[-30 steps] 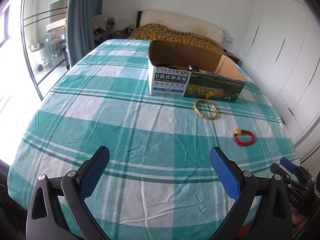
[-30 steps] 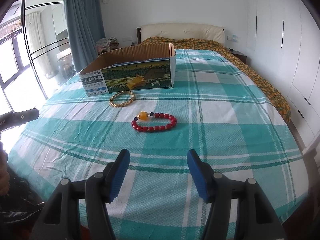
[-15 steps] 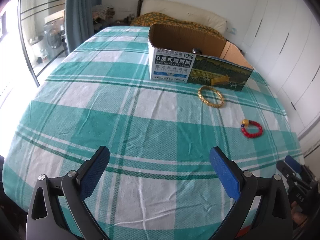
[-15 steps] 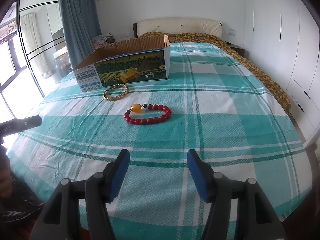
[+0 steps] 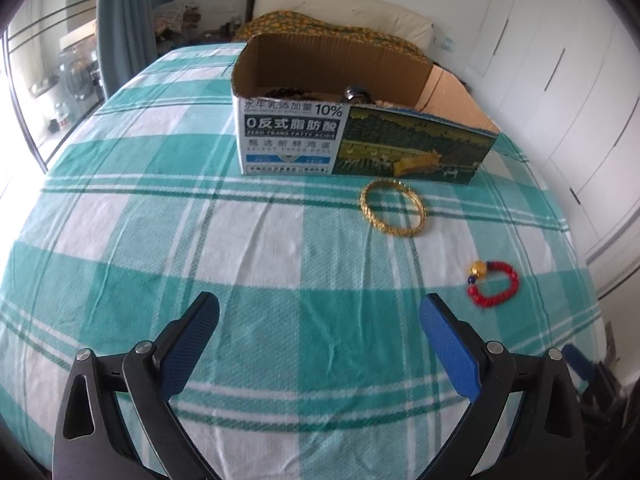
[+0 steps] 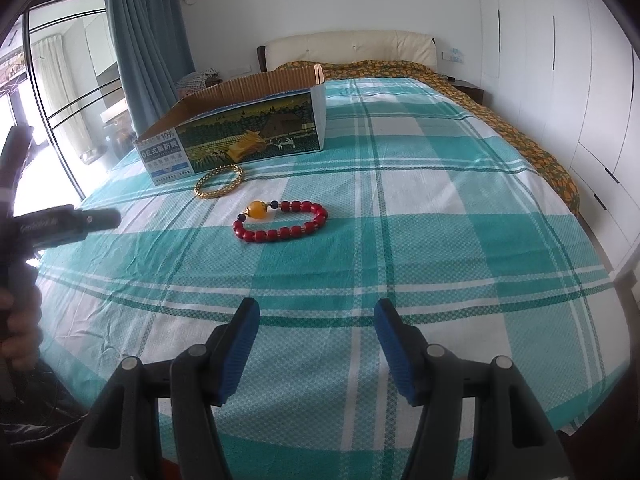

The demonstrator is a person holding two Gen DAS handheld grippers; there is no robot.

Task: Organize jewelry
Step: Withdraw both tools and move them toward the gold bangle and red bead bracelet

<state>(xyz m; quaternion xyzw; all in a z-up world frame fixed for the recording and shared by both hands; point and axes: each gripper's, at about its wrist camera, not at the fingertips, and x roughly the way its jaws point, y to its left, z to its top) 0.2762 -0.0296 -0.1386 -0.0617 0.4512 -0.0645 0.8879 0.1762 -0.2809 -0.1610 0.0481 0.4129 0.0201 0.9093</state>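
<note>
A gold bangle [image 5: 393, 209] [image 6: 219, 187] lies on the green checked bedspread just in front of an open cardboard box [image 5: 360, 136] [image 6: 240, 136]. A red bead bracelet [image 5: 494, 290] [image 6: 281, 220] with one amber bead lies nearer, to the right of the bangle. Dark jewelry pieces show inside the box [image 5: 356, 94]. My left gripper [image 5: 320, 316] is open and empty, short of the bangle and to its left. My right gripper [image 6: 316, 320] is open and empty, with the red bracelet straight ahead of it.
The bedspread [image 6: 440, 220] covers a bed with an orange patterned quilt [image 6: 520, 136] and headboard at the far end. White wardrobes [image 6: 580, 80] line the right side; a curtain [image 6: 140, 40] and glass doors stand left. A hand [image 6: 20, 320] holds the left tool.
The left gripper has moved forward and lower towards the box and bangle, which look larger now. The right gripper has barely shifted; both stay open.
</note>
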